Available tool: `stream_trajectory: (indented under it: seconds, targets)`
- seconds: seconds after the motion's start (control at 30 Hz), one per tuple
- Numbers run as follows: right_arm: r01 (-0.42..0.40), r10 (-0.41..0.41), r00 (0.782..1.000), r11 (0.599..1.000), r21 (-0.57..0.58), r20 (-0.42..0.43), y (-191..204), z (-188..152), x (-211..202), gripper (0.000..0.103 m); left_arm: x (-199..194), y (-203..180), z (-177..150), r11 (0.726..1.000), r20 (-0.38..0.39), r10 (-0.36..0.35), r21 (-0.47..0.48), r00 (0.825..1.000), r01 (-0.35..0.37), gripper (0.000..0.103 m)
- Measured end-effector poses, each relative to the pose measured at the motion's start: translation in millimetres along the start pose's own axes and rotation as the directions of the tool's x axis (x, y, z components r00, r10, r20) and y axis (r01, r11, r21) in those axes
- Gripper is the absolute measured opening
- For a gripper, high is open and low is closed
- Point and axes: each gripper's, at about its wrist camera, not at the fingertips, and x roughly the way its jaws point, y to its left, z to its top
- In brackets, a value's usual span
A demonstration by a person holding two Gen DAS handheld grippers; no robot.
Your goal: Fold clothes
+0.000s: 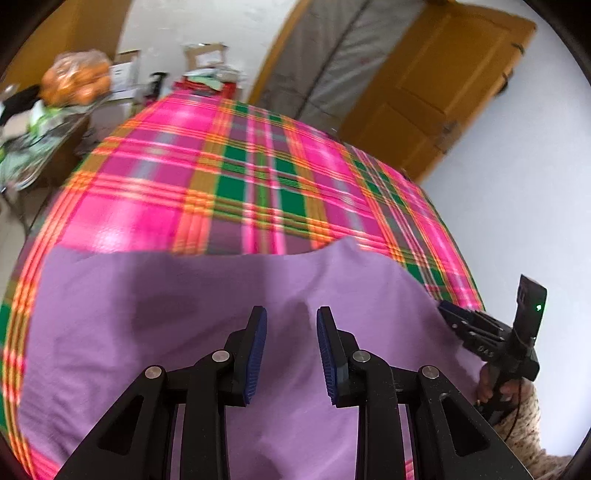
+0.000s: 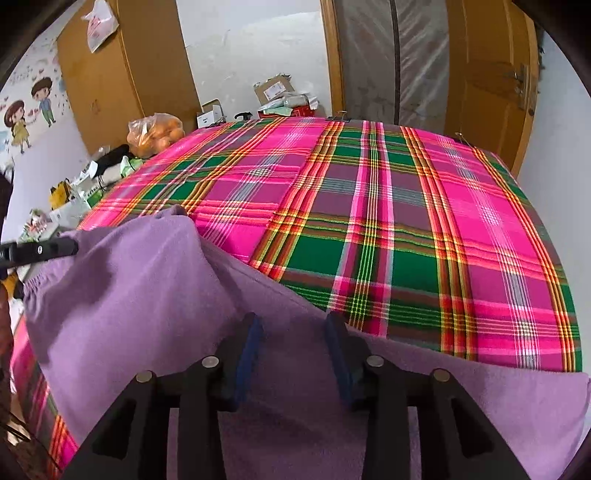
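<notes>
Blue-padded fingers [image 1: 258,354] of the left gripper [image 1: 291,356] stand apart over the purple garment [image 1: 184,314], which lies spread on the plaid-covered bed [image 1: 221,166]. From the right wrist, the right gripper [image 2: 293,356] is likewise open, empty, above the cloth, one part raised in a hump [image 2: 140,266]. Folding looks unfinished: the garment is neither flat nor compact.

— Any readable text, labels or numbers?
— None confirmed. Raised characters on the right gripper [image 1: 445,314] body are illegible. The red print on the hanging plastic bag [image 2: 99,25] and the cardboard box [image 2: 274,89] label are too blurred.
</notes>
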Motion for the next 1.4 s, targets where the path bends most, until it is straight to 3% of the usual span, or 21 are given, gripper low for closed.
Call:
stream_trajectory:
  seconds: [0.13,0.27,0.4,0.6,0.83,0.97,1.03,1.3,1.4]
  targets:
    - [0.043,-0.043,0.999,0.998,-0.038,0.006,8,0,2,0.029,20,-27,11,0.997,-0.026,-0.023,0.068,0.999,0.025,0.029]
    - [0.015,-0.015,1.0,1.0,-0.019,0.016,2,2,1,0.004,39,-49,17,0.992,-0.057,-0.042,0.116,0.997,0.049,0.029]
    - [0.053,-0.056,0.995,0.998,0.046,0.083,-12,3,-10,0.002,61,-60,21,0.989,-0.087,-0.032,0.138,0.996,0.044,0.029]
    - [0.054,-0.059,0.997,0.994,0.091,0.051,-22,3,-3,0.002,74,-48,24,0.993,-0.081,0.043,0.116,0.996,-0.033,0.029]
    - [0.015,-0.021,0.999,0.988,0.154,0.035,-34,2,0,0.009,83,-35,29,0.995,-0.072,0.056,0.083,0.996,-0.05,0.029]
    - [0.025,-0.031,0.999,0.987,0.16,0.035,-35,0,-2,0.011,92,-32,38,0.988,-0.07,0.132,0.088,0.989,-0.126,0.029]
    - [0.033,-0.039,0.999,0.988,0.154,0.036,-34,1,-2,0.011,91,-30,42,0.994,-0.078,0.091,0.061,0.993,-0.086,0.029]
    - [0.042,-0.048,0.998,0.988,0.149,0.035,-31,3,-1,0.012,93,-54,72,0.984,-0.088,0.102,0.154,0.991,-0.087,0.029]
    - [0.041,-0.047,0.998,0.988,0.149,0.034,-32,4,0,0.012,116,-67,77,0.962,-0.15,0.164,0.244,0.975,-0.124,0.029]
